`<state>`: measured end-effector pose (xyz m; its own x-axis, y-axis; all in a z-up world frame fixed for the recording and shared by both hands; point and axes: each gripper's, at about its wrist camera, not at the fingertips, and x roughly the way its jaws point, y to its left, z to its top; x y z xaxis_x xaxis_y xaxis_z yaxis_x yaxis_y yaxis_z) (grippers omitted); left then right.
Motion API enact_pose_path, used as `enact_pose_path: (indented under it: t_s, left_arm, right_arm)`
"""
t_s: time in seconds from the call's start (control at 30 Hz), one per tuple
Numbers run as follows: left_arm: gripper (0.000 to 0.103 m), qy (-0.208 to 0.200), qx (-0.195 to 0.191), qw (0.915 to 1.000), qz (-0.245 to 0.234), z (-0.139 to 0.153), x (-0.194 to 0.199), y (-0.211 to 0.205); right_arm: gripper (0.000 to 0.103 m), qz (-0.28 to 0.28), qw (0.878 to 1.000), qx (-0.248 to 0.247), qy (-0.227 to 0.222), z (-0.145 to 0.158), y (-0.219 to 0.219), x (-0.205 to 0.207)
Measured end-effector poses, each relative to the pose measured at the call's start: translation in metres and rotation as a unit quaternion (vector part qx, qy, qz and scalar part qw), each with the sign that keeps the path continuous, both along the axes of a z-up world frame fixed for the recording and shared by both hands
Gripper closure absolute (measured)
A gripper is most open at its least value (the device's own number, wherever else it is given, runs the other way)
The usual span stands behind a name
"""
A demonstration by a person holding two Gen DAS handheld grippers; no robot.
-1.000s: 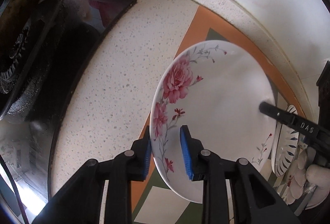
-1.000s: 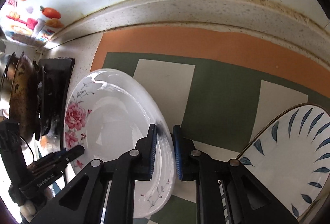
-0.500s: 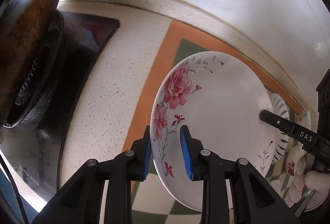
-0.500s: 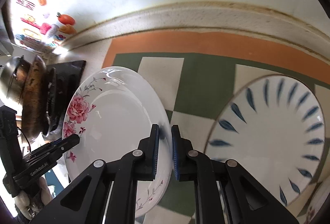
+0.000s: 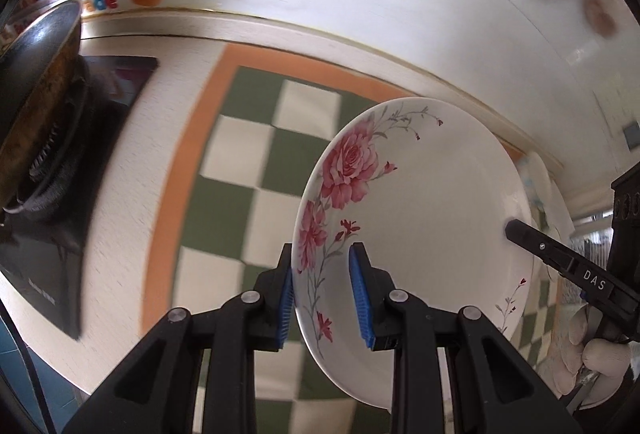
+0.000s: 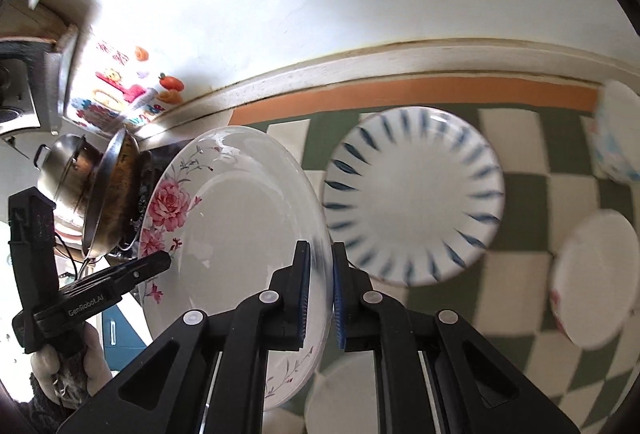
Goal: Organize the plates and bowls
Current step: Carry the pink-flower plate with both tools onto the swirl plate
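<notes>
A white round plate bears pink roses, another white plate blue radiating dashes, above a green-and-cream chequered mat edged seemingly orange.

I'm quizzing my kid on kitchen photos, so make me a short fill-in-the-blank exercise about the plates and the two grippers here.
1. The flowers on the rose plate are ____ in colour.
2. The left gripper and the right gripper both clamp the rim of the ____ plate.
3. The other plate, lying on the checkered mat, has ____ dashes round its rim.
4. The mat's border is ____.

Missing words: pink; rose; blue; orange
</notes>
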<state>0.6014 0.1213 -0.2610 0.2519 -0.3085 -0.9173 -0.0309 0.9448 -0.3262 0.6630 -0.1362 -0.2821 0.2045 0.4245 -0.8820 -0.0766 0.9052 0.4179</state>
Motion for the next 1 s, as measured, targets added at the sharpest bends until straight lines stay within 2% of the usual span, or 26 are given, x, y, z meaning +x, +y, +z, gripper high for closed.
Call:
enact_pose_path:
  t_s: [0.2, 0.43, 0.67, 1.0]
  left_arm:
    - [0.079, 0.011, -0.001, 0.9995, -0.030, -0.005, -0.030, -0.047]
    - [0.079, 0.048, 0.004, 0.9972, -0.057, -0.034, -0.065, -0.097]
    - [0.079, 0.076, 0.035, 0.9933, -0.080, -0.063, -0.083, -0.130]
    - [0.079, 0.107, 0.072, 0.9875, -0.091, -0.089, -0.094, -0.148]
  right_arm:
    - [0.091, -0.018, 1.000, -0.007, -0.007, 0.015, -0.059, -0.056]
    - [0.091, -0.039, 0.999, -0.007, 0.021, -0.006, -0.127, -0.114]
    - [0.091, -0.051, 0.998, -0.009, 0.047, -0.041, -0.161, -0.143]
    - [0.091, -0.041, 0.996, -0.013, 0.073, -0.075, -0.172, -0.158]
